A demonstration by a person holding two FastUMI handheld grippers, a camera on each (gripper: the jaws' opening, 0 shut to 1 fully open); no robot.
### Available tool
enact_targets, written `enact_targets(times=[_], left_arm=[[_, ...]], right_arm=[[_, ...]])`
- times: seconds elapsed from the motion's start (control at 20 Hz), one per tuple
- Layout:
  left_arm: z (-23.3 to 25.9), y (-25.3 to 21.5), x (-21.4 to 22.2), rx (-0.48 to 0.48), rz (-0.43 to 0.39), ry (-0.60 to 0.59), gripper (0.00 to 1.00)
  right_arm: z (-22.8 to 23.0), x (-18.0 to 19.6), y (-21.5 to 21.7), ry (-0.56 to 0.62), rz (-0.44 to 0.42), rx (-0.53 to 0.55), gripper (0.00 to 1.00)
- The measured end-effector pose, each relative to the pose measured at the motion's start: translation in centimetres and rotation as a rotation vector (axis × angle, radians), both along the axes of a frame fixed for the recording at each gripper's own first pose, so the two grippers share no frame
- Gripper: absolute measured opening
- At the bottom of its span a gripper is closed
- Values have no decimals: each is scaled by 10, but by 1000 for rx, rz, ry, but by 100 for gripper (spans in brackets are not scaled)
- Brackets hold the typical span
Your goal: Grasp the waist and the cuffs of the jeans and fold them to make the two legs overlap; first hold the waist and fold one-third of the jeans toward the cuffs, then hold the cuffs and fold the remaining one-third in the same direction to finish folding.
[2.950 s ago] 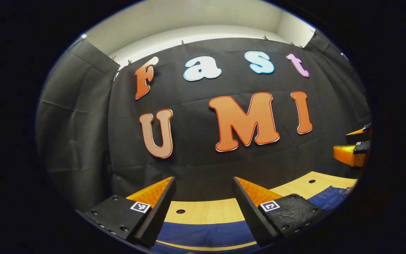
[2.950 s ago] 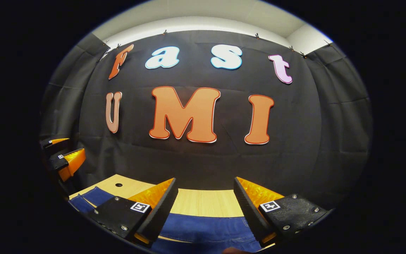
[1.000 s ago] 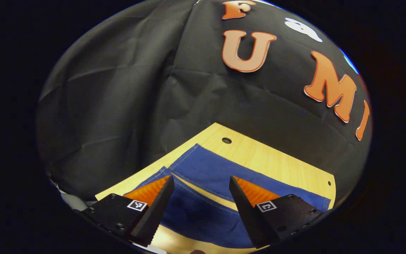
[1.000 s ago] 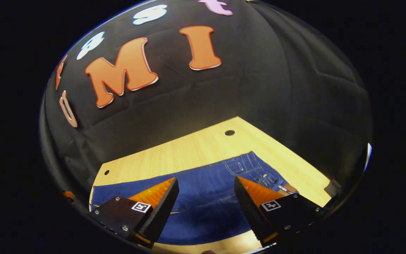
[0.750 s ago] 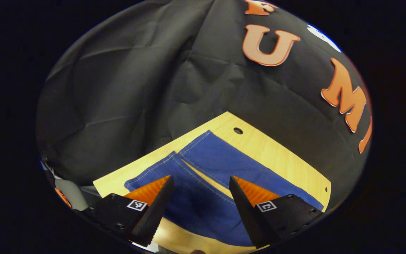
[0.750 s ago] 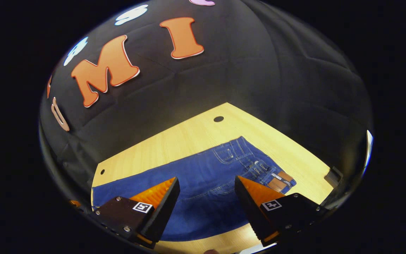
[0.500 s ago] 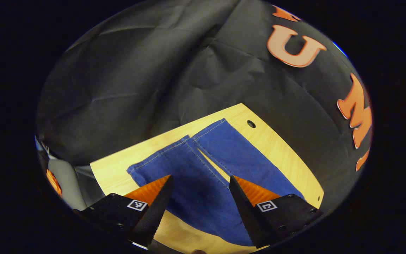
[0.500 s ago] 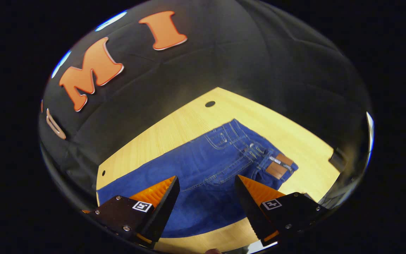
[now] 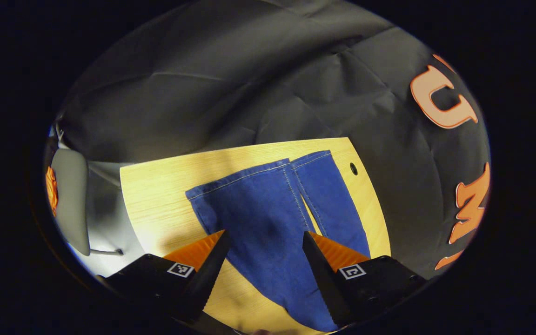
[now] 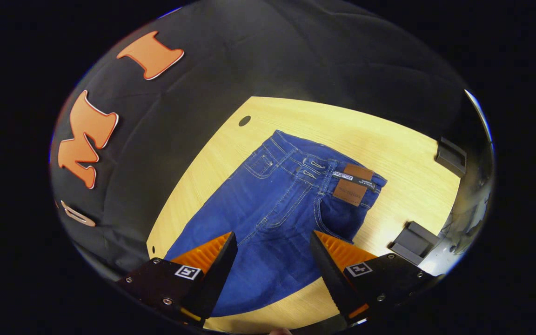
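Blue jeans lie flat on a light wooden table. In the left gripper view the two legs (image 9: pixel 268 209) run away from me and end in stitched cuffs (image 9: pixel 249 173) near the table's far edge. My left gripper (image 9: pixel 263 242) hovers open above the near leg, holding nothing. In the right gripper view the waist (image 10: pixel 324 170) with its brown patch lies toward the far right, the seat and thighs (image 10: pixel 268 223) nearer me. My right gripper (image 10: pixel 272 242) stands open above the thigh area, apart from the cloth.
The wooden table (image 9: pixel 156 195) has a small hole near the cuffs (image 9: pixel 353 168) and another near the waist (image 10: pixel 244 121). Two grey brackets (image 10: pixel 414 242) sit at the table's right edge. A grey chair (image 9: pixel 70 200) stands beyond the left edge. Black cloth walls surround the table.
Both grippers have tipped down from facing the wall and swung outward: the left now looks along the legs to the cuffs, the right toward the waist. Both stay open.
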State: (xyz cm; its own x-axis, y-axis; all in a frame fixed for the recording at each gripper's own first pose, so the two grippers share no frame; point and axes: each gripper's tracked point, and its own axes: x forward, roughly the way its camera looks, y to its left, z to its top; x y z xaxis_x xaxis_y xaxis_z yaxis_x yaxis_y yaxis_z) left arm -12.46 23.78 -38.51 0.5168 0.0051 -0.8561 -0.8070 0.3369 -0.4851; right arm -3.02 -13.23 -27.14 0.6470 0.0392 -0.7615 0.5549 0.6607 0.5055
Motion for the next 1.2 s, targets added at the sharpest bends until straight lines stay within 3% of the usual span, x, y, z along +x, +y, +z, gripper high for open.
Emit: enact_targets(times=[0.2, 0.5, 0.8, 1.2], left_arm=[[-10, 3, -16, -78, 55, 25, 97], [-19, 5, -22, -125, 66, -15, 97], [-28, 13, 1, -127, 79, -120, 93], [-26, 18, 9, -141, 91, -169, 93]], right_arm=[[-5, -4, 3, 29, 2, 27, 97], [-14, -16, 2, 68, -4, 63, 98], [-27, -28, -13, 84, -68, 105, 98], [-50, -44, -30, 104, -139, 179, 97]])
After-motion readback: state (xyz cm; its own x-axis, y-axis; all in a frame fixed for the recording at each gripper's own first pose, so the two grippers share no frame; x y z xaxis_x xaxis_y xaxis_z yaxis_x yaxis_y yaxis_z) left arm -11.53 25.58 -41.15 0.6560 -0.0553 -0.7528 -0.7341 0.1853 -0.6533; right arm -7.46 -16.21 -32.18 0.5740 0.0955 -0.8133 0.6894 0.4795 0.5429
